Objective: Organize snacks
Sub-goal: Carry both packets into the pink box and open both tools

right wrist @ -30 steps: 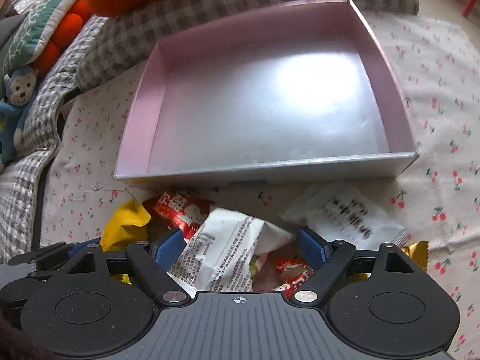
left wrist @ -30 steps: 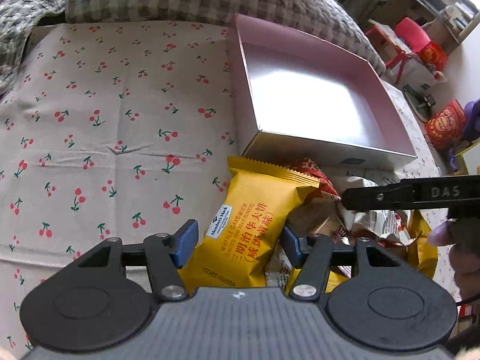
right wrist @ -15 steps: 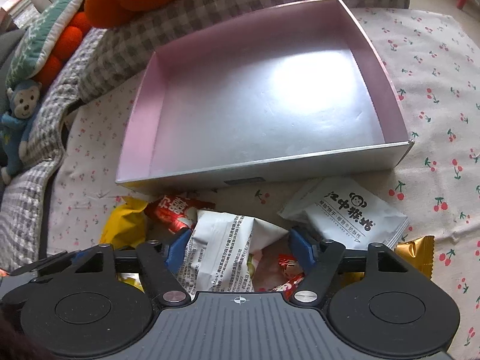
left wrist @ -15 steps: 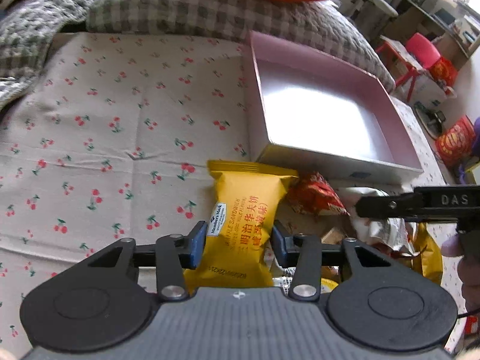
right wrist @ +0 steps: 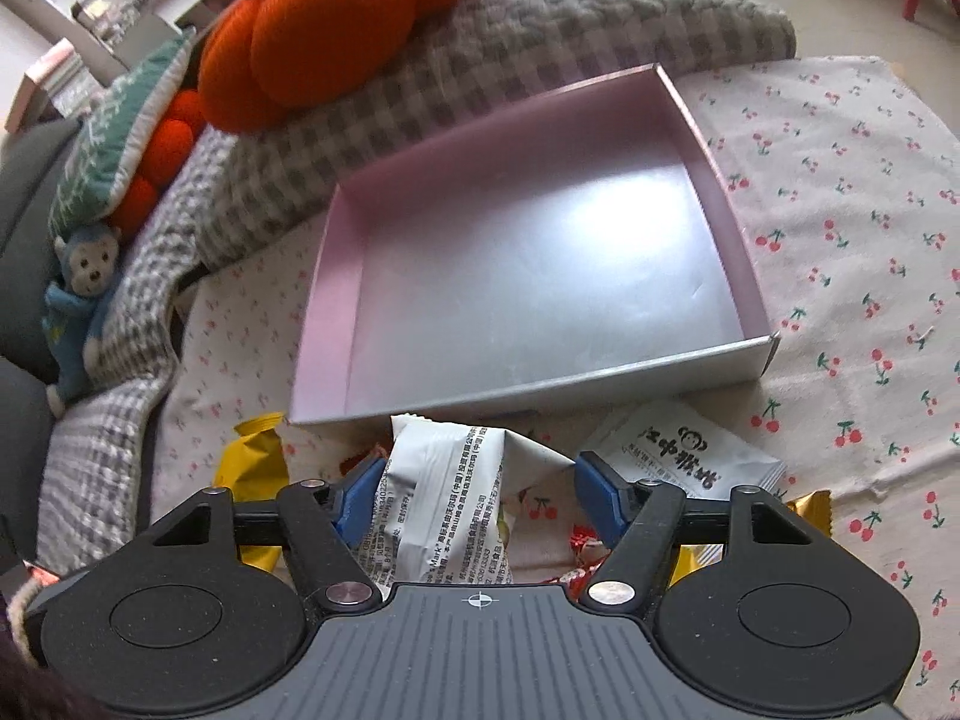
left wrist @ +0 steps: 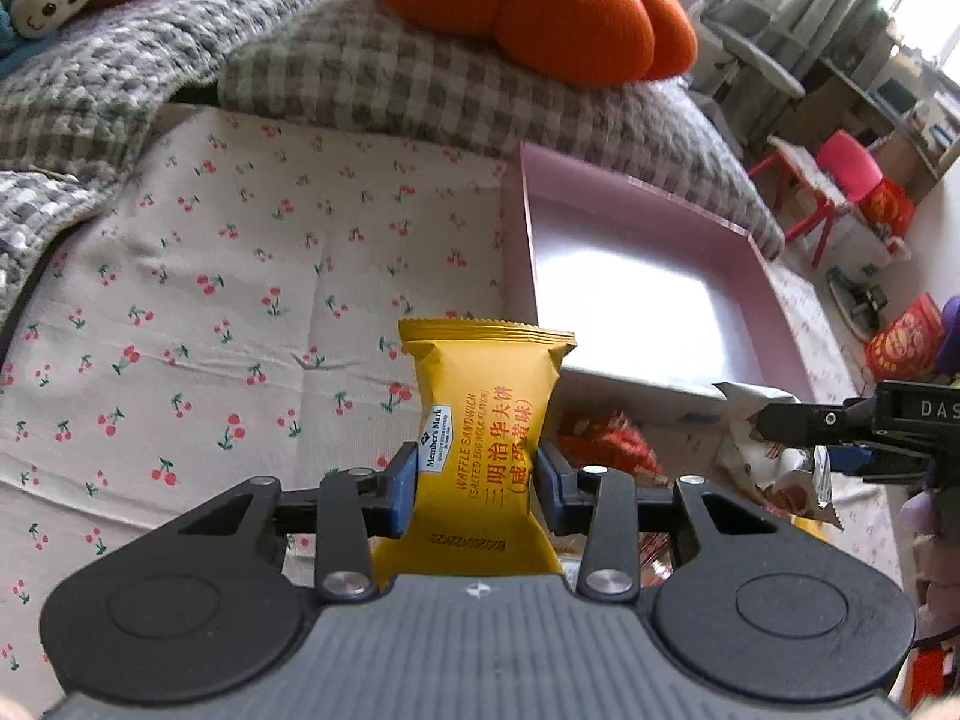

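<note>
My left gripper is shut on a yellow waffle sandwich pack and holds it upright above the cherry-print cloth. The pink box lies ahead to the right with nothing in it. My right gripper has a white snack pack between its blue pads; the pack looks pinched and lifted off the pile. The same box lies just beyond it. The right gripper also shows at the right of the left wrist view, with the white pack in it.
More snacks lie on the cloth by the box's near wall: a red pack, a white monkey-logo pack, a yellow pack and a gold one. A checked blanket, an orange plush and a monkey toy lie behind.
The left gripper closed on the yellow pack and lifted it. The right gripper narrowed around the white pack and rose with it. Both views pulled back from the pile.
</note>
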